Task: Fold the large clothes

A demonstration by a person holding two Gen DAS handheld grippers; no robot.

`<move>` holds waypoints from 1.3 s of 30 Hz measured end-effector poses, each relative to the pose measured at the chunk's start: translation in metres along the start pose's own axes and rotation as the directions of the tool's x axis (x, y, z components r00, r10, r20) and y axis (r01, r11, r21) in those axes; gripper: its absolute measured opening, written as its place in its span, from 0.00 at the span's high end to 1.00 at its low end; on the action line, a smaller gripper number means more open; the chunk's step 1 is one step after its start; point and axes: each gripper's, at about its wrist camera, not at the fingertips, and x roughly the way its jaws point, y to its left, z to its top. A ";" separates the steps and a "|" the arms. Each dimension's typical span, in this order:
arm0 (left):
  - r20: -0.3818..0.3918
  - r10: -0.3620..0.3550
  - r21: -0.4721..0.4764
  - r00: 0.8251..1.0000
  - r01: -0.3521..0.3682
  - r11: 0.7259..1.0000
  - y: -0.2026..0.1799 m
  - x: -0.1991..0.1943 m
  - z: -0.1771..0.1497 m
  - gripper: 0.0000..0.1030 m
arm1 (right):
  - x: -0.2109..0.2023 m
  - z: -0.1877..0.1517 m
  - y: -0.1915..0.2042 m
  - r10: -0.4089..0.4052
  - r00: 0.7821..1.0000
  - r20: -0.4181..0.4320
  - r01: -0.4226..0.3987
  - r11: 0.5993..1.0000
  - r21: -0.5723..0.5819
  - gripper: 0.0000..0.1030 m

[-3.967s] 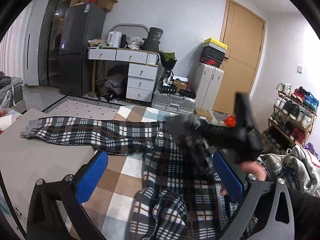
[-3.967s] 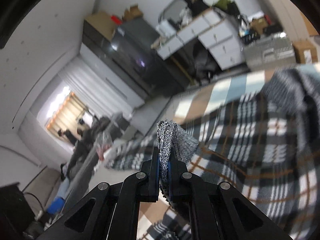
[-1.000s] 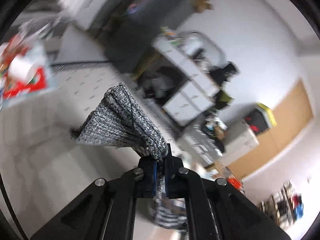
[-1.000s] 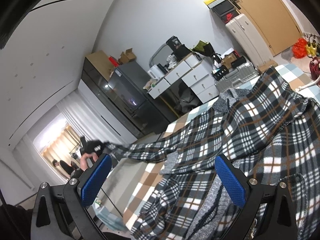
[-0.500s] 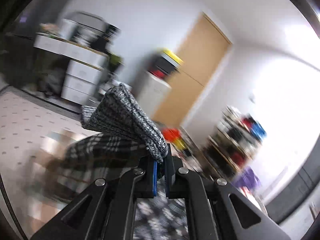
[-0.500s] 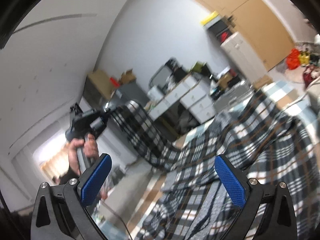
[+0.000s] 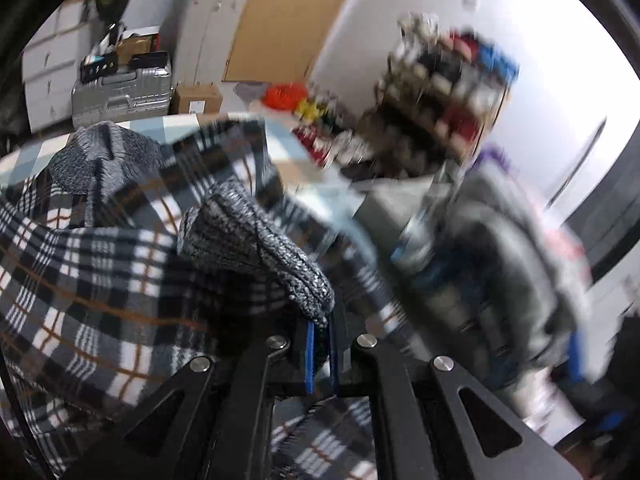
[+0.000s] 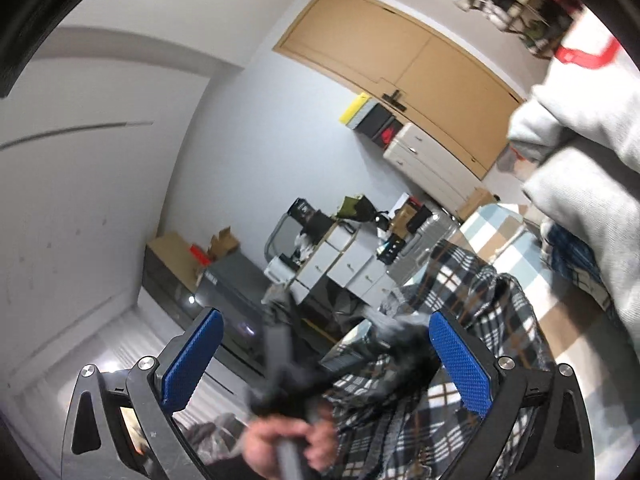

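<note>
Cluttered bedroom-type space, honestly: a tan wooden door (image 8: 404,68) on the far wall, a white chest of drawers (image 8: 344,260) piled with stuff, a ribbed silver hard-shell suitcase (image 7: 122,94) on the floor next to a small cardboard box (image 7: 198,98), and a blurry shoe rack (image 7: 444,80) off to the right. The work surface is covered by a checked sheet in pale blue, tan and white (image 8: 496,228).

The big black, white and brown plaid fleece garment (image 7: 88,280) is spread over that sheet, filling the left and near part of the left wrist view, with its grey knit hood or collar (image 7: 100,156) bunched at the far-left end. The left gripper (image 7: 320,354) is clamped tight on the garment's grey ribbed knit cuff (image 7: 256,248), which pokes up out of the blue pads and flops over to the left above the plaid body.

From the right wrist camera, the right gripper (image 8: 326,360) is spread wide with nothing between its blue pads (image 8: 458,364). A bare hand (image 8: 288,444) holding the other gripper's handle sits low in the middle of that view, right over the plaid fabric. That part is smeared with motion blur, so I can't really make out the details there. A light grey garment (image 8: 588,160) fills the right edge.
</note>
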 end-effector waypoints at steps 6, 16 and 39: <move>-0.165 0.037 0.257 0.986 0.007 0.966 -0.030 -0.014 -0.013 0.84 | 0.002 0.001 -0.007 0.016 1.000 -0.018 -0.015 0.998 0.054 0.00; 0.010 0.048 0.139 0.999 -0.049 0.989 0.074 -0.108 -0.012 0.31 | 0.009 -0.014 0.009 0.027 0.998 -0.063 -0.026 1.000 0.015 0.00; -0.088 0.169 -0.244 0.982 -0.186 0.952 0.192 -0.078 0.008 0.32 | 0.063 -0.035 0.020 -0.048 0.963 -0.264 0.016 0.992 -0.122 0.00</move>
